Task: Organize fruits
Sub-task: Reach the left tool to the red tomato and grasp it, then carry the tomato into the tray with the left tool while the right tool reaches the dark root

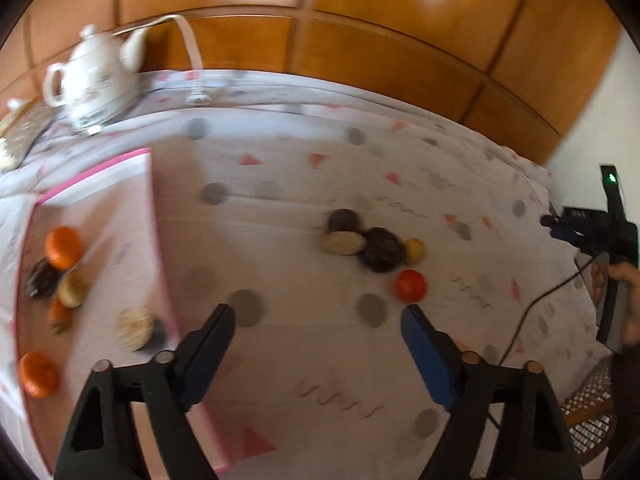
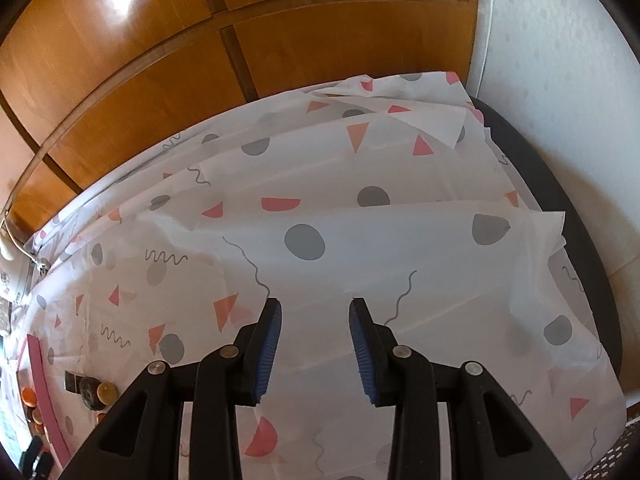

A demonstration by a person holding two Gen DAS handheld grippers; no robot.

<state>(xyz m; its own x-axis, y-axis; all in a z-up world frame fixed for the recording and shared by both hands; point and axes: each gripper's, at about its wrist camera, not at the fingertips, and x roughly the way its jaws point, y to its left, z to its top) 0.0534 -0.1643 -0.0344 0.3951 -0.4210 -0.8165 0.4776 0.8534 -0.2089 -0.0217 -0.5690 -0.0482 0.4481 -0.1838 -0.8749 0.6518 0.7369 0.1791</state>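
In the left wrist view my left gripper is open over the patterned tablecloth, with nothing between its fingers. Just beyond its right finger lies a red-orange fruit. Behind that sits a cluster of two dark fruits, a beige one and a yellow one. At the left, a pink-rimmed tray holds several fruits, among them an orange and a netted beige one. My right gripper hangs over bare cloth, its jaws narrowly apart and empty.
A white teapot stands at the back left, with a white cable beside it. A wooden panelled wall runs behind the table. A hand holds the other gripper's handle at the right edge. A wicker seat sits below the table's right corner.
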